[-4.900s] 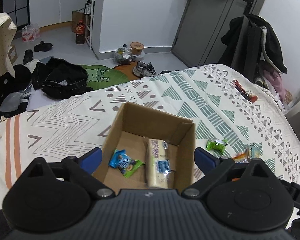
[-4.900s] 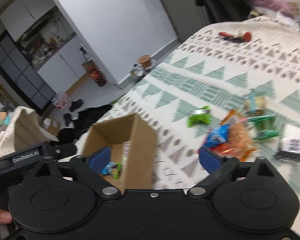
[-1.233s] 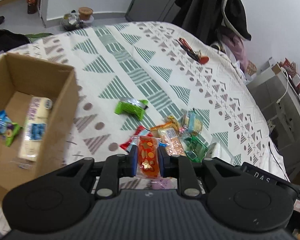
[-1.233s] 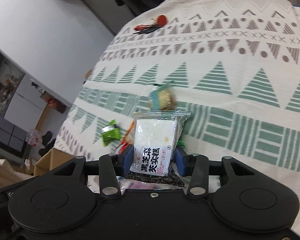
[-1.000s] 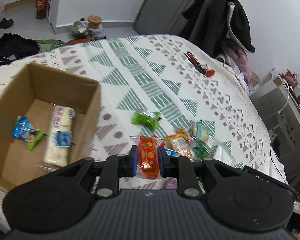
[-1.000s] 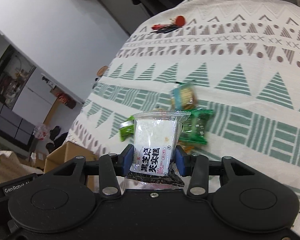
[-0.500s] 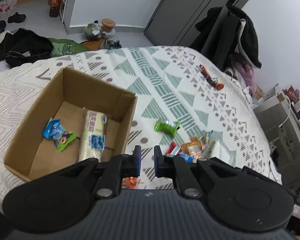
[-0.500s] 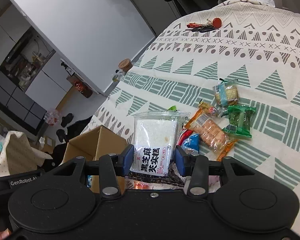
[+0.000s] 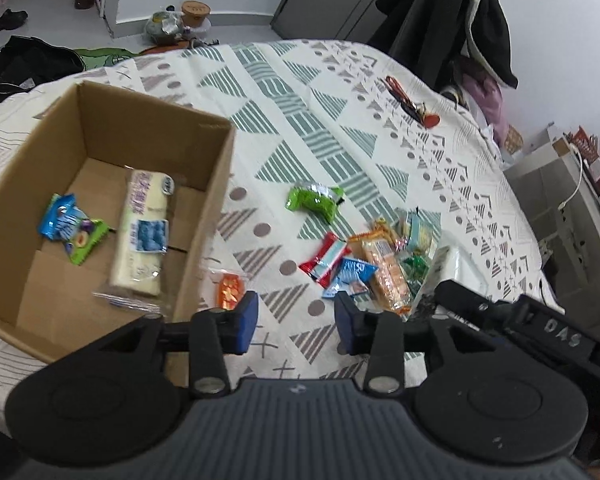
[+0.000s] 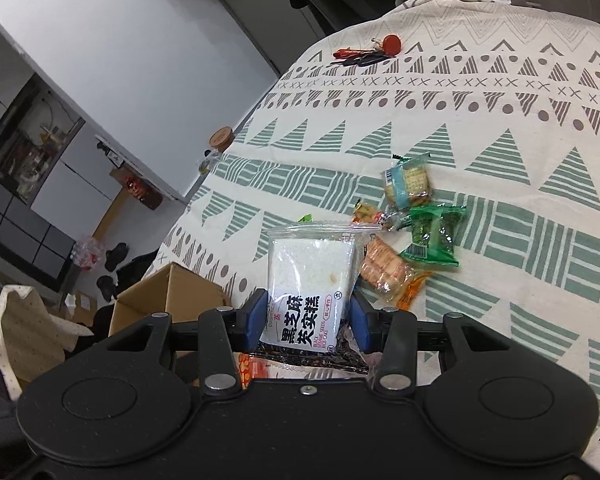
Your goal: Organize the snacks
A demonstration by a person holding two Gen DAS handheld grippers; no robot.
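Note:
An open cardboard box [image 9: 216,184] sits on the patterned bedspread and holds a blue-green packet [image 9: 74,230] and a long white packet [image 9: 144,232]. My left gripper [image 9: 296,326] is open and holds nothing, just right of the box's near corner. A small orange packet [image 9: 230,290] lies on the bedspread outside the box, against its right wall. My right gripper [image 10: 310,322] is shut on a white sesame rice cake packet [image 10: 312,276], held above the bed. The box [image 10: 168,292] is to its lower left.
Loose snacks lie in a pile [image 9: 384,272] right of the box, with a green packet [image 9: 314,200] set apart. A dark green packet [image 10: 434,236] and a biscuit packet [image 10: 406,184] lie there too. Red keys [image 9: 412,104] lie farther back. A cabinet [image 9: 560,216] stands beyond the bed's right edge.
My left gripper has opened and the orange packet it held now lies on the bed beside the box. The right gripper has kept its hold on the rice cake packet.

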